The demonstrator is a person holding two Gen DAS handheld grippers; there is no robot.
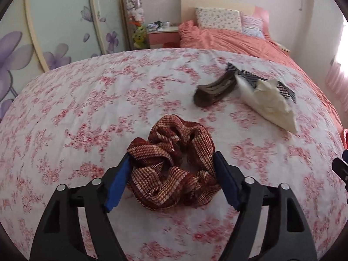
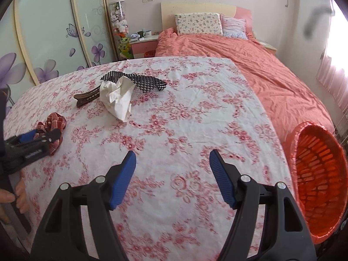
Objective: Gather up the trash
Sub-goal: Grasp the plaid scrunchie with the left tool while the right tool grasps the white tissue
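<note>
Blue-padded fingers of the left gripper stand apart on either side of a red-and-cream woven scrunchie, which lies on the floral cloth; the left pad touches its edge, but nothing is clamped. The scrunchie is not trash, in my judgement. Up and to the right, well apart from the claw, lies the task's thing, a crumpled white tissue, with its long axis running from upper left to lower right. It rests partly on a black mesh mat, just beside a brown hair clip.

From the right wrist view, the right gripper hangs over bare cloth, jaws apart and empty. The tissue sits ahead and to the left of it, its long axis tapering toward the camera. The clip touches its left side and the mat lies behind it. An orange basket lined with a red bag stands off the cloth's right edge, close to this claw. I judge the right hand better placed: open cloth lies between it and the tissue, and the basket is on its own side. The left gripper is at the far left, by the scrunchie.
</note>
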